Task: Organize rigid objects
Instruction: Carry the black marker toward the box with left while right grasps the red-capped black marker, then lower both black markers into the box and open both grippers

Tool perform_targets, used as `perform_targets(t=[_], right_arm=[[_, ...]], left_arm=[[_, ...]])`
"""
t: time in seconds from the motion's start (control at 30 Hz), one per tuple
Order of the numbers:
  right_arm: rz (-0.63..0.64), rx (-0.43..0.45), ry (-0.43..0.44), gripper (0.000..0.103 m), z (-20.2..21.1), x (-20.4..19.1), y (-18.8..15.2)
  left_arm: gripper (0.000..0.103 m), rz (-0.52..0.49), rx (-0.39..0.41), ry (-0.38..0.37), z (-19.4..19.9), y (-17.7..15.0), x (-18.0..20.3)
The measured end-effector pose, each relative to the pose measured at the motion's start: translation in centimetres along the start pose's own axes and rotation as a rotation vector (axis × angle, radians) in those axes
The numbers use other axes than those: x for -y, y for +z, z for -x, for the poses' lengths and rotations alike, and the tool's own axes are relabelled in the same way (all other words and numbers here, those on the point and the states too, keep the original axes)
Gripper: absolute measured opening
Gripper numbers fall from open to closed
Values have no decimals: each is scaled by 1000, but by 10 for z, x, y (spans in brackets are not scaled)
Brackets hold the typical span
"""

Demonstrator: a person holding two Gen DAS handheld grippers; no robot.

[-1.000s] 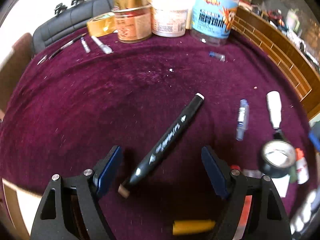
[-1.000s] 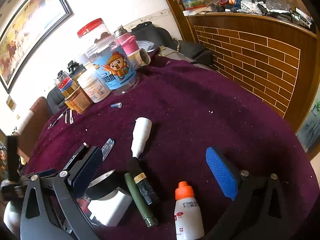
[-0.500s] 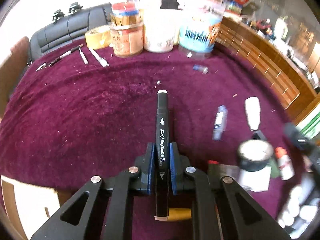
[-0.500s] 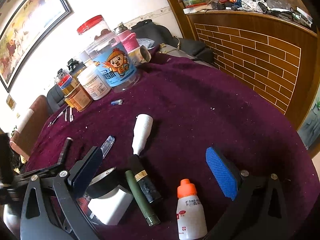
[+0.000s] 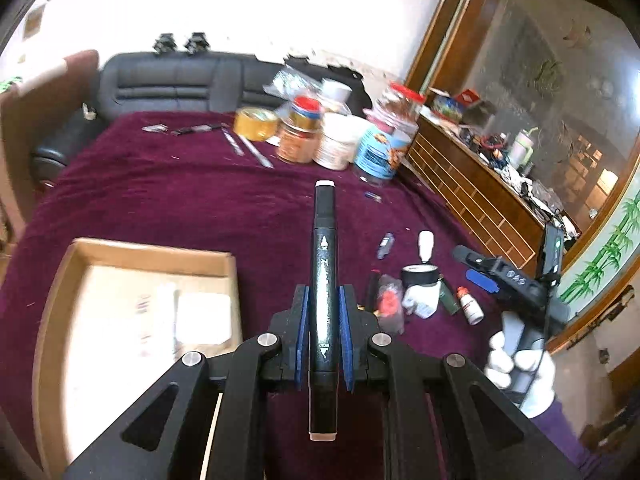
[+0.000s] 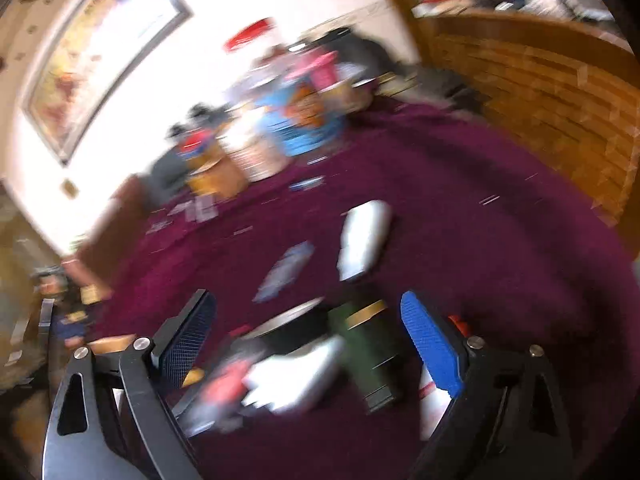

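left gripper (image 5: 324, 334) jaws clamp black marker (image 5: 323, 264), now lifted | right gripper (image 6: 308, 344) jaws wide, just narrowing, empty

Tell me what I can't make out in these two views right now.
- Right wrist view: motion blur smears everything between the right gripper's open jaws; items unidentifiable.
- Left wrist view: cardboard tray contents blurred and overexposed.
- Left wrist view: black marker lettering partly hidden by the left gripper pads.

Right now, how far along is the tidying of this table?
Early. The cardboard box seems to hold only a few pale items. The left gripper clamps the black marker. The right gripper, open and closing slightly, hovers over the tape roll, small bottle and more.
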State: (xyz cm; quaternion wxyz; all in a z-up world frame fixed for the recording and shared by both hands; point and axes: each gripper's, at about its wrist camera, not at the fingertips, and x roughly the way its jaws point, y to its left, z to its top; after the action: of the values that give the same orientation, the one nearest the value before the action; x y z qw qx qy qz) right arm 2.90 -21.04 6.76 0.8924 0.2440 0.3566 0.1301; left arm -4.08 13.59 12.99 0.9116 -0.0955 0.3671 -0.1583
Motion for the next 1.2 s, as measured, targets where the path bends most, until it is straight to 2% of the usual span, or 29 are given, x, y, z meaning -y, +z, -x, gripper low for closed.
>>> perform_targets(t=[0.13, 0.17, 0.23, 0.27, 0.33, 0.4, 0.5, 0.6, 0.67, 0.7, 0.77, 0.8, 0.83, 0.87, 0.93, 1.03, 1.2], right_arm=[[77, -180, 127, 92, -24, -49, -13], [75, -239, 167, 89, -36, -60, -15], [70, -323, 192, 75, -56, -73, -22], [87, -360, 151, 72, -68, -79, -26], [119, -407, 18, 59, -86, -87, -31], [149, -385, -66, 56, -90, -95, -31], [160, -410, -139, 54, -100, -105, -31], [231, -427, -246, 54, -117, -118, -31], [216, -493, -283, 54, -135, -115, -37], [234, -476, -323, 50, -139, -117, -40], [217, -466, -342, 50, -141, -115, -43], [208, -458, -351, 44, -141, -114, -43], [198, -433, -369, 31, -139, -110, -43], [189, -416, -378, 26, -139, -108, -41], [156, -383, -374, 12, -134, -100, -41], [105, -352, -323, 12, -121, -96, -39], [53, -313, -181, 12, -92, -102, -35]], left_arm=[[11, 88, 25, -9, 25, -18, -34], [11, 105, 29, -10, 28, -22, -39], [11, 137, 40, -5, 34, -32, -53], [11, 150, 44, -1, 37, -37, -59], [11, 175, 52, 4, 45, -48, -70], [11, 195, 57, 1, 51, -55, -80], [11, 220, 65, 8, 54, -62, -98], [11, 252, 67, -6, 53, -64, -110], [11, 265, 75, -12, 55, -67, -114], [11, 270, 78, -15, 56, -68, -116], [11, 276, 86, -20, 59, -72, -121], [11, 280, 88, -20, 60, -74, -123], [11, 289, 86, -22, 59, -76, -125], [12, 297, 85, -24, 61, -78, -128], [11, 310, 81, -29, 61, -80, -131], [11, 306, 87, -25, 66, -82, -132], [12, 309, 81, -6, 70, -80, -138]])
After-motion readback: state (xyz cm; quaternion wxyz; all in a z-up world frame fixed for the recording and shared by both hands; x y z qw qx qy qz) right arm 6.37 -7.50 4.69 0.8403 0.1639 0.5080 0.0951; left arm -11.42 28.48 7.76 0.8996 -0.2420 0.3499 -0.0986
